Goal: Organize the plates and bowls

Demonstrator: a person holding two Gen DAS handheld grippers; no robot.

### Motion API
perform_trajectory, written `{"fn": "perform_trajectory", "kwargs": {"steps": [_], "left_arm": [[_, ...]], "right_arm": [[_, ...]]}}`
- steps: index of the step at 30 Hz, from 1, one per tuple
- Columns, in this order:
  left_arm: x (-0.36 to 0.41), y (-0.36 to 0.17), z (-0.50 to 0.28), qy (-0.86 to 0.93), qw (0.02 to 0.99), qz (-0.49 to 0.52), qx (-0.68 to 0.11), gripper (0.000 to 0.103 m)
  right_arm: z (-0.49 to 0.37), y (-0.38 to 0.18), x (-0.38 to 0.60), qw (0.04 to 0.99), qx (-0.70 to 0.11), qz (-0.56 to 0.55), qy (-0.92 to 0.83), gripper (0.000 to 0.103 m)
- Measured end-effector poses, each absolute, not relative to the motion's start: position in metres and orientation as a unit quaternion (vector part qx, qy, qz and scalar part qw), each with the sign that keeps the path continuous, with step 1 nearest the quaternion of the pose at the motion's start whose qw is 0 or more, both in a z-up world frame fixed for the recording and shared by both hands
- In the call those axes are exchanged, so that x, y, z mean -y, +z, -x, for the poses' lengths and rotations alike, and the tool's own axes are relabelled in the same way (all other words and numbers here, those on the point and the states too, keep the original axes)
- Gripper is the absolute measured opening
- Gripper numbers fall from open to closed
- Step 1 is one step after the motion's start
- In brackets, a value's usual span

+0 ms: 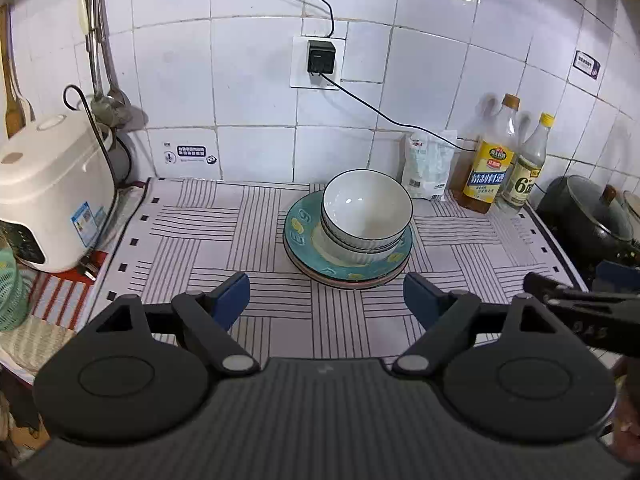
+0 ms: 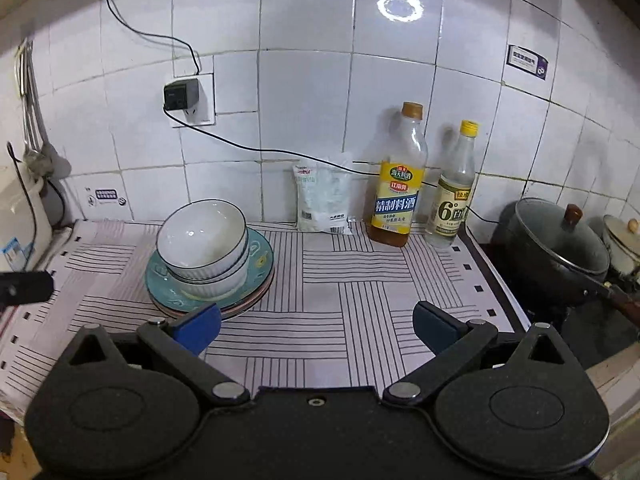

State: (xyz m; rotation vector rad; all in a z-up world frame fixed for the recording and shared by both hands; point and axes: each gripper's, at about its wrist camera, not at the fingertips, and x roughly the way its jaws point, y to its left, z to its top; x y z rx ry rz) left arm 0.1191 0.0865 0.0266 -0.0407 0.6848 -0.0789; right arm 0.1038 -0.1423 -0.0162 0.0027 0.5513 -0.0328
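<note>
White bowls with dark rims are nested on a teal patterned plate, which lies on other plates on the striped cloth. The same stack shows in the right wrist view, bowls on the teal plate. My left gripper is open and empty, just in front of the stack. My right gripper is open and empty, to the right of the stack, its left finger near the plate rim. Part of the right gripper shows at the left view's right edge.
A white rice cooker stands at the left. A white bag, a cooking wine bottle and a vinegar bottle stand against the tiled wall. A dark lidded pot sits at the right. A cable hangs from the wall socket.
</note>
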Motion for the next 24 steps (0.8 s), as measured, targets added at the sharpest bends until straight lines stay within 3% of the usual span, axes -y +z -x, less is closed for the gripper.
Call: {"fn": "perform_trajectory", "kwargs": {"steps": [8,24], "left_arm": [[-0.081,0.032,-0.102,-0.036,0.944,-0.001,-0.327,0.097],[-0.079,0.038,-0.071,-0.020,0.957,-0.018,-0.290,0.102]], "right_arm": [[-0.080,-0.010,0.145,0.960,-0.278,-0.006,-0.007,0.103],[-0.049,-0.001,0.134,0.961,-0.277,0.001,0.010,0.103]]}}
